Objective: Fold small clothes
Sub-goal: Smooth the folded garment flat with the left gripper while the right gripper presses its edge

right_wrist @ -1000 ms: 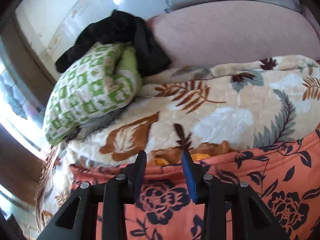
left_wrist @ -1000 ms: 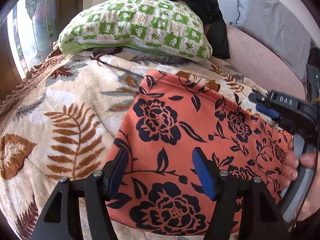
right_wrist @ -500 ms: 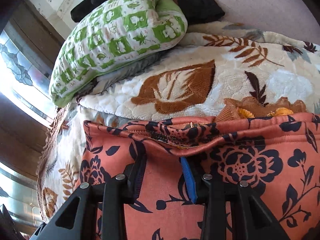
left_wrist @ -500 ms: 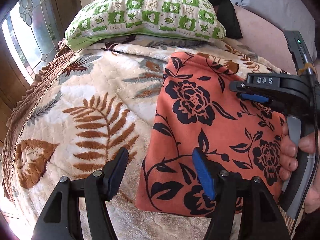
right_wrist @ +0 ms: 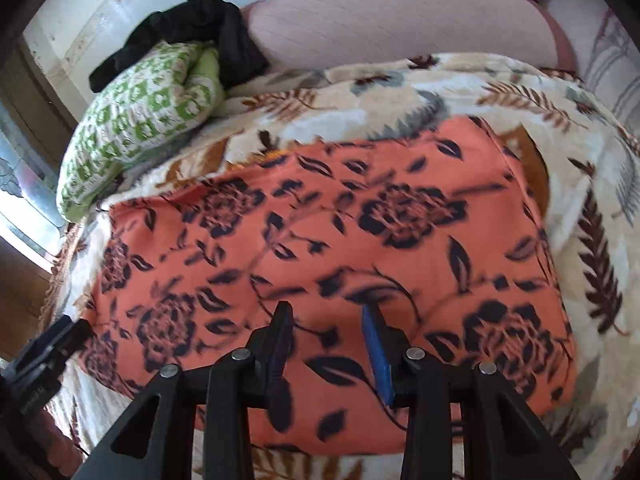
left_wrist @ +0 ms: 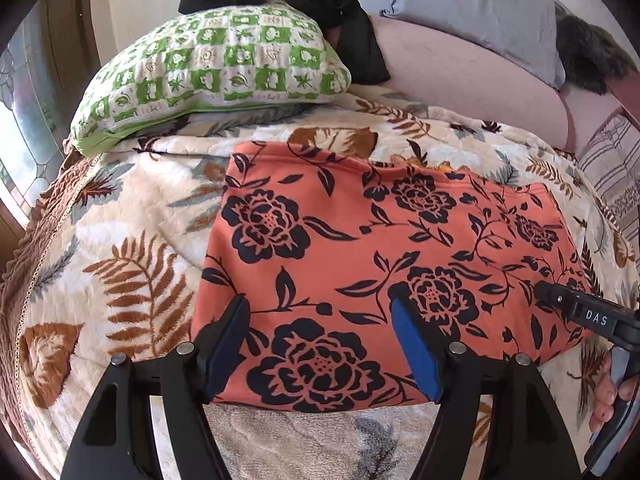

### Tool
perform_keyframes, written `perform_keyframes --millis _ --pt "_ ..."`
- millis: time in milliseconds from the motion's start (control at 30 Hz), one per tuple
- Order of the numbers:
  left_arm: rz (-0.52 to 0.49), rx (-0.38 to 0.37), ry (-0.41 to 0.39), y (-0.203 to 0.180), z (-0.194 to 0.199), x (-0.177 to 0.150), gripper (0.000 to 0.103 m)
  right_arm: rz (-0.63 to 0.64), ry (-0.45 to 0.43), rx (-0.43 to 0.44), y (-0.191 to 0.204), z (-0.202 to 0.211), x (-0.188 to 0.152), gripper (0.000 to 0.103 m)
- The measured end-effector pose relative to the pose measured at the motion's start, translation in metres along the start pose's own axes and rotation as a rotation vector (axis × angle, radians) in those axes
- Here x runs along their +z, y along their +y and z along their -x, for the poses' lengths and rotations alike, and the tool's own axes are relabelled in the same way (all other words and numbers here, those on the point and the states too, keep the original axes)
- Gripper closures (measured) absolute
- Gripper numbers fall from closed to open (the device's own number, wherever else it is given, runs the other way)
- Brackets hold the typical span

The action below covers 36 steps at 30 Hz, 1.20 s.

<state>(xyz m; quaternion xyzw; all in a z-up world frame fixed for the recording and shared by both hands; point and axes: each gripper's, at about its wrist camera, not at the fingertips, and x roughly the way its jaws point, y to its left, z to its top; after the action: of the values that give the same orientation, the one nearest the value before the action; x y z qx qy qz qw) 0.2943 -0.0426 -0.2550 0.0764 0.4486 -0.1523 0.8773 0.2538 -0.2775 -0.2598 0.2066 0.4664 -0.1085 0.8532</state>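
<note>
The garment (left_wrist: 360,264), an orange cloth printed with dark roses, now lies as a flat, roughly rectangular panel on the leaf-patterned blanket (left_wrist: 132,248) of the bed, its far hem no longer bunched as it was half a second ago. Both tools have drawn back toward its near edge; this suggests one fold is laid and released. The left tool (left_wrist: 324,348) has just been opening and stands spread above the cloth, pinching nothing. The right tool (right_wrist: 326,344) is partly spread, also empty. A green pillow (left_wrist: 216,68) lies beyond.
</note>
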Motion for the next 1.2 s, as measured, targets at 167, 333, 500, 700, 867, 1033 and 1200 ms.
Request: perform_keyframes --millis 167,333,500,700,867,1033,1200 --pt "-0.062 0.026 0.128 0.000 -0.029 -0.016 0.029 -0.004 -0.016 -0.044 -0.010 -0.007 -0.025 0.063" --pt "-0.041 0.003 0.093 0.011 -0.016 -0.016 0.029 0.024 -0.002 -0.072 0.008 0.005 -0.023 0.063" --pt "0.026 -0.045 0.019 0.026 0.002 -0.010 0.029 0.022 -0.084 -0.027 0.028 0.024 -0.013 0.063" --pt "0.029 -0.036 0.000 0.020 0.000 -0.002 0.029 0.020 -0.088 0.014 0.048 0.010 0.001 0.063" --pt "0.011 0.015 0.072 0.017 -0.018 -0.004 0.023 0.014 -0.016 0.013 0.052 -0.022 0.002 0.063" --pt "-0.061 0.083 0.126 0.009 -0.034 -0.011 0.023 -0.006 0.037 -0.002 0.048 -0.039 -0.003 0.063" --pt "0.013 0.020 0.050 0.022 -0.014 -0.004 0.023 -0.003 0.022 -0.002 0.042 -0.016 0.001 0.063"
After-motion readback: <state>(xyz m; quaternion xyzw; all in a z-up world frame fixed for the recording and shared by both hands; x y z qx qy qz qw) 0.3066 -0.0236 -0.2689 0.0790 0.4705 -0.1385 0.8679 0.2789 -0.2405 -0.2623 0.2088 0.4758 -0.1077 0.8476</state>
